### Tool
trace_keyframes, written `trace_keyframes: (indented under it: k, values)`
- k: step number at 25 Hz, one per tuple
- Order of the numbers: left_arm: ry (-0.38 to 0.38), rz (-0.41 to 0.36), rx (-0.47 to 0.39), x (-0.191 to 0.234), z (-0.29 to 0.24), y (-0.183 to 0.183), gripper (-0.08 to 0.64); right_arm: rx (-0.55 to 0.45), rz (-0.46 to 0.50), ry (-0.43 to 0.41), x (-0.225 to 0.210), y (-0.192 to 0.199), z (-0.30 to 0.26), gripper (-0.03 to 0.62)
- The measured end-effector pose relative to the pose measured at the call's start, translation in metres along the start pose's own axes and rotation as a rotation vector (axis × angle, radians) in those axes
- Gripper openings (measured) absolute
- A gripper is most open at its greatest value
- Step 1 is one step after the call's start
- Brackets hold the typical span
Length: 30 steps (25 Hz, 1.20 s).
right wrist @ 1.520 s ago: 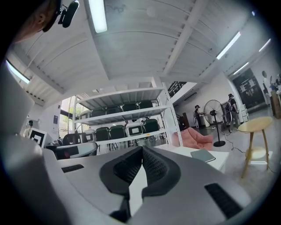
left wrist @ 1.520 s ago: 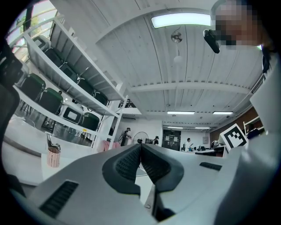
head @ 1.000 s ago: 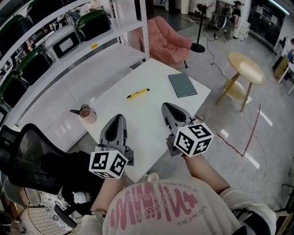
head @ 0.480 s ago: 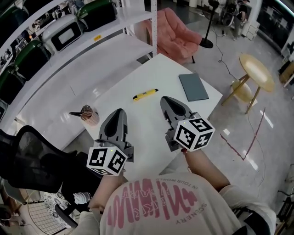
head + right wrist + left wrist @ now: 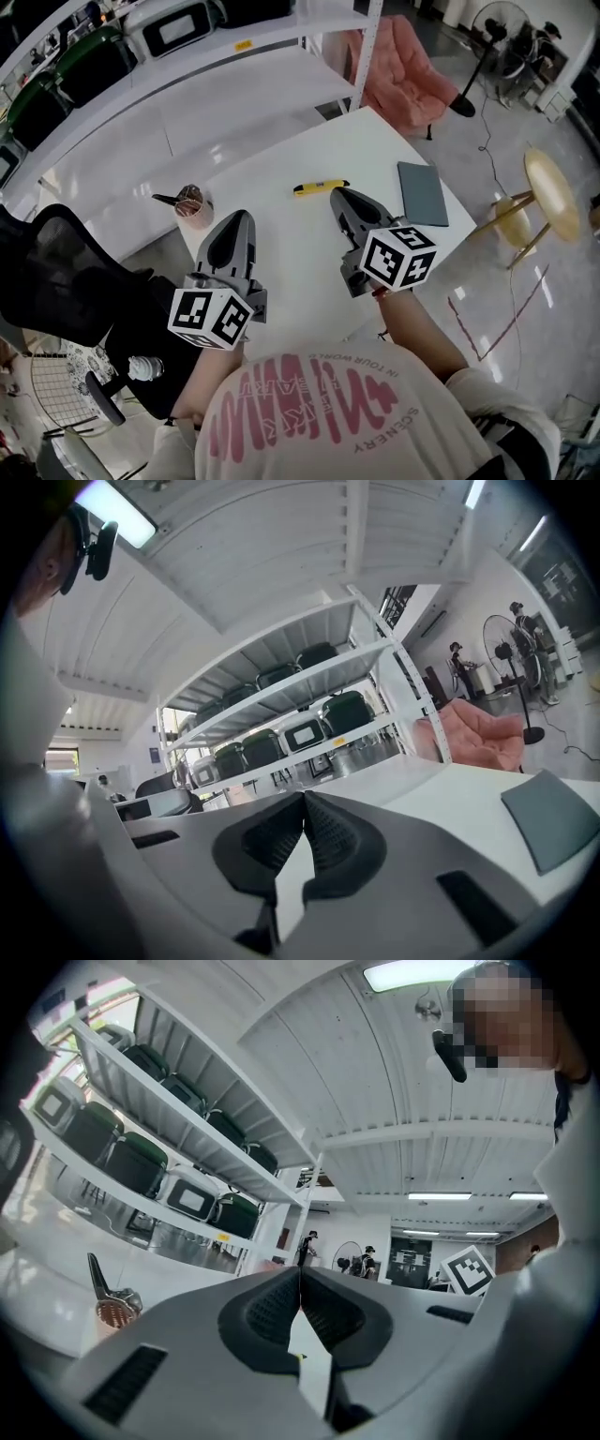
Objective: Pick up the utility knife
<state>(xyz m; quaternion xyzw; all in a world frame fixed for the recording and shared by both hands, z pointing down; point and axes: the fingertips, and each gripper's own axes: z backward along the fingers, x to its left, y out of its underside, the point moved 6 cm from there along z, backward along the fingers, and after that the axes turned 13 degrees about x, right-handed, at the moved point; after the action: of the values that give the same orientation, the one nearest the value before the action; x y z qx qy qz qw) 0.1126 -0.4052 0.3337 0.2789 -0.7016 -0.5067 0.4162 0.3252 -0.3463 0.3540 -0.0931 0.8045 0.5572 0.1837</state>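
Right gripper (image 5: 341,195) has closed in on the yellow utility knife (image 5: 320,187), which lies untouched on the white table (image 5: 281,244) just past its tip. Its jaws and the left gripper's (image 5: 243,217) are together and empty, so they must open before grasping.

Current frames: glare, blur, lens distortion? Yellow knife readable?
Head view: sharp, evenly lit; the slim yellow utility knife reads clearly on the white table, mild glare on the glossy white shelf board. Left gripper view: strong fisheye, dark corners, ceiling light panel blown out. Right gripper view: white shelving rack bows, ceiling strip light overexposed.
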Motion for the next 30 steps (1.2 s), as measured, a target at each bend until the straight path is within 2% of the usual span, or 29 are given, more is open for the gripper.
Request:
trace_keyframes:
  k: [6, 13, 18, 23, 30]
  values:
    - [-0.091, 0.039, 0.005, 0.005, -0.006, 0.003, 0.025, 0.129, 0.075, -0.045, -0.032, -0.006, -0.03, 0.012]
    - [-0.23, 0.084, -0.008, 0.007, -0.005, 0.012, 0.025, 0.355, 0.235, -0.092, -0.082, 0.002, -0.076, 0.012]
    - [-0.333, 0.126, -0.01, 0.014, 0.0, 0.022, 0.025, 0.476, 0.35, -0.132, -0.111, 0.009, -0.109, 0.012]
    - [-0.401, 0.135, -0.008, 0.013, 0.003, 0.031, 0.025, 0.576, 0.455, -0.156, -0.132, 0.021, -0.136, 0.014]
    - [-0.485, 0.157, 0.032, 0.009, 0.0, 0.045, 0.025, 0.716, 0.541, -0.172, -0.166, 0.036, -0.17, 0.014]
